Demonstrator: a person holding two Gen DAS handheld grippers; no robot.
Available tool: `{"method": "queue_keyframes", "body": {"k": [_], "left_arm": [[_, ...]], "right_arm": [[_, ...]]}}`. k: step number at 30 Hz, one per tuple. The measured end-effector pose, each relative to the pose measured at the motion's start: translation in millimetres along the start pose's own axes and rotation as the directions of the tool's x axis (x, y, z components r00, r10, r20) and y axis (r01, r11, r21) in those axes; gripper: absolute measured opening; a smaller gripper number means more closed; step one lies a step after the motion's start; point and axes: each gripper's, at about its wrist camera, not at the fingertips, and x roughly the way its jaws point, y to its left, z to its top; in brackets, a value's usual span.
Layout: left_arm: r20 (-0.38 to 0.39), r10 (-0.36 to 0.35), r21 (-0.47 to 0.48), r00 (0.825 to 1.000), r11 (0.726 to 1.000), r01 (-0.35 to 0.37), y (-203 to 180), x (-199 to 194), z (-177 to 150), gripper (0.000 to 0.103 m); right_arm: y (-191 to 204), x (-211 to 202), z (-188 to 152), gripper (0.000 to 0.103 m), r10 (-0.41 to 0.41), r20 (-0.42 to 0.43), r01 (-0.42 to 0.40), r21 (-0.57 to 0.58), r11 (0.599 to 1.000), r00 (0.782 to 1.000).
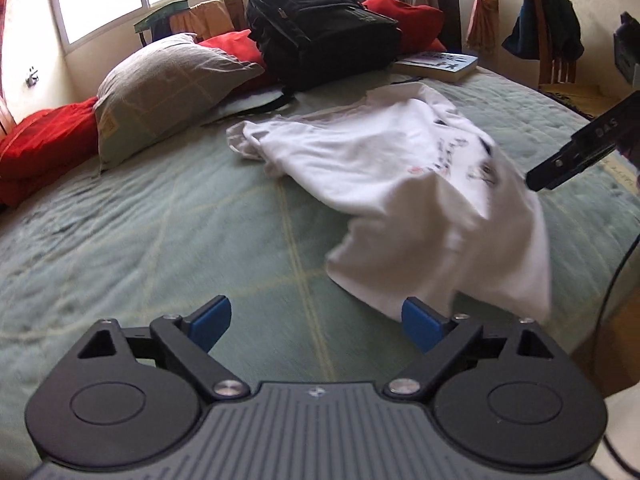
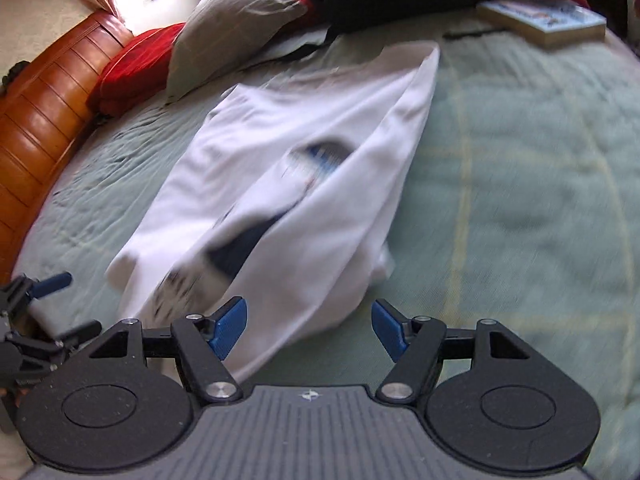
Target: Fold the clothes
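A white T-shirt (image 1: pixel 380 160) with a dark print lies crumpled and blurred on the green bedspread (image 1: pixel 160 240). In the left wrist view my left gripper (image 1: pixel 316 320) is open over the bedspread, and the shirt's near corner hangs just behind its right pad. A black finger (image 1: pixel 576 156) of the right gripper shows at the right edge. In the right wrist view my right gripper (image 2: pixel 310 328) is open too. The T-shirt (image 2: pixel 280 140) bunches up in front of it, with fabric beside its left pad and neither pad pressing on it. The left gripper's fingers (image 2: pixel 52 280) show at lower left.
At the back of the bed lie a black backpack (image 1: pixel 320 28), a grey pillow (image 1: pixel 160 88), red pillows (image 1: pixel 40 148) and a book (image 1: pixel 436 64). A chair (image 1: pixel 556 68) draped with dark cloth stands at right. A wooden headboard (image 2: pixel 36 120) runs along the left.
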Motion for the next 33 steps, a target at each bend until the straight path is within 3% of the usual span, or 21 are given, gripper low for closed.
{"method": "queue_keyframes", "body": {"k": [5,10,21,30,33], "left_arm": [[0.012,-0.006,0.005,1.0,1.0,0.006,-14.2,-14.2,-21.3,0.093],[0.025,0.002,-0.017,1.0,1.0,-0.002,-9.8,-20.4,-26.6,0.093],[0.022,0.022,-0.054,1.0,0.998,-0.02,-4.5,-15.2,-26.8,0.093],[0.018,-0.002,-0.033,1.0,0.999,0.003,-13.5,-9.8,-22.1,0.093],[0.021,-0.01,-0.021,1.0,1.0,0.011,-17.3,-11.4,-21.7,0.093]], "right_arm": [[17.3,4.6,-32.4,0.074,0.072,0.003,-0.072,0.051,0.996,0.997],[31.5,22.4,-41.0,0.074,0.151,0.002,-0.15,0.097,0.984,0.989],[53.9,59.2,-30.0,0.071,0.056,0.017,-0.057,0.105,0.993,0.998],[46.7,45.1,-35.5,0.014,0.046,0.03,-0.047,0.04,0.998,0.998],[46.7,35.0,-37.4,0.011,0.005,0.038,-0.005,-0.014,1.0,0.999]]}}
